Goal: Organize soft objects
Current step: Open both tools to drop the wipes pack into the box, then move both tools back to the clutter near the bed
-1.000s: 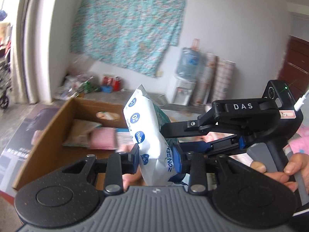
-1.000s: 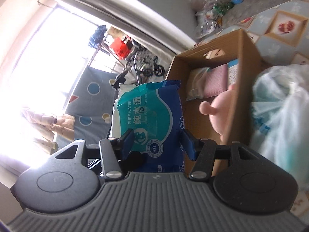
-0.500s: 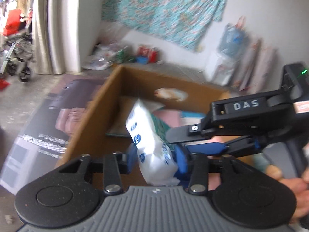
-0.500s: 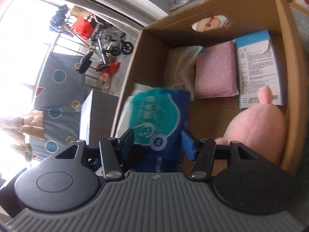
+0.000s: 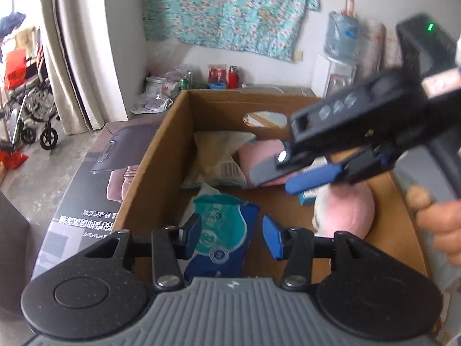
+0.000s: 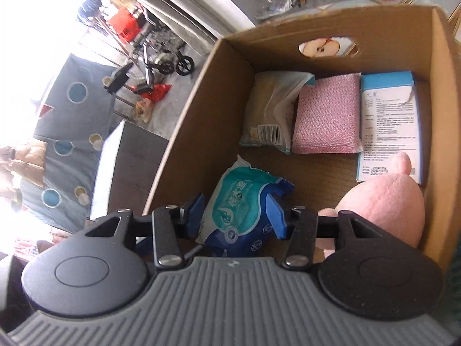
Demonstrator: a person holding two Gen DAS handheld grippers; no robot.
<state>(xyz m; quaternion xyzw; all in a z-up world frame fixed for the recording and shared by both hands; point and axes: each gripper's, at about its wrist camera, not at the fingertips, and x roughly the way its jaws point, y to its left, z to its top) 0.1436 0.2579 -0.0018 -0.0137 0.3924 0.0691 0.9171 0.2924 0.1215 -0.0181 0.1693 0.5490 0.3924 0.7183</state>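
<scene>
Right wrist view is showing the wipes pack (image 6: 242, 213) lying inside the cardboard box (image 6: 184, 132), its long axis running away between the right claw (image 6: 239, 216) pads, which are pinching it. Left claw (image 5: 232, 236) is standing open around it.

Each hand-held gripper (image 5: 232, 238) (image 6: 237, 214) has a ribbed grey base flanked by two round black discs, black linkage arms with silver screws, and blue finger pads (image 5: 272, 236). At the right of the left wrist view, the other unit (image 5: 311, 177) is black, lettered "DAS", with a green light at the upper right.
</scene>
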